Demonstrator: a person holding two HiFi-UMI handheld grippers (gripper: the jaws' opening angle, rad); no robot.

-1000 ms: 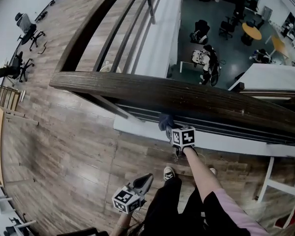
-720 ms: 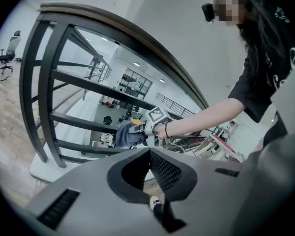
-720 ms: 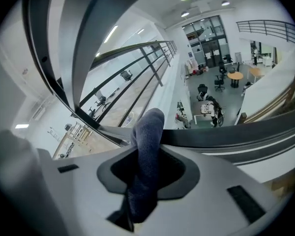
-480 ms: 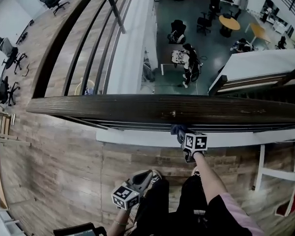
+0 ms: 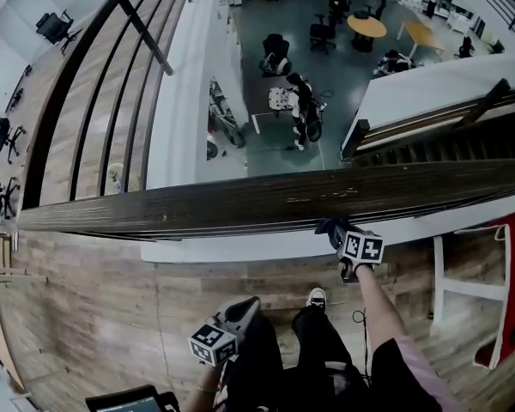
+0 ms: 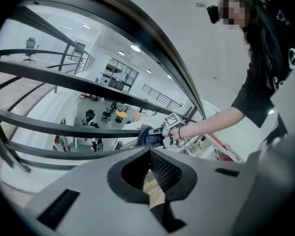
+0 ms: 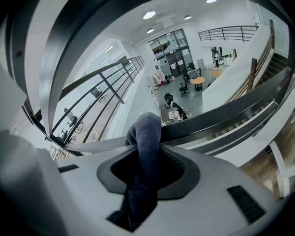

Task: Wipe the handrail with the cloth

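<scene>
Bunched dark-blue cloth (image 7: 146,132) tight in right tool (image 5: 343,239) at wooden handrail (image 5: 197,206); left tool (image 5: 251,305) closed.

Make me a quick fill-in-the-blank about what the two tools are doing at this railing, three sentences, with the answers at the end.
1. The right tool is shut on the dark blue fabric ___.
2. That fabric meets the long dark brown handrail, which is made of ___.
3. The left tool, held low beside the person's legs, grips ___.
Missing words: cloth; wood; nothing.
</scene>
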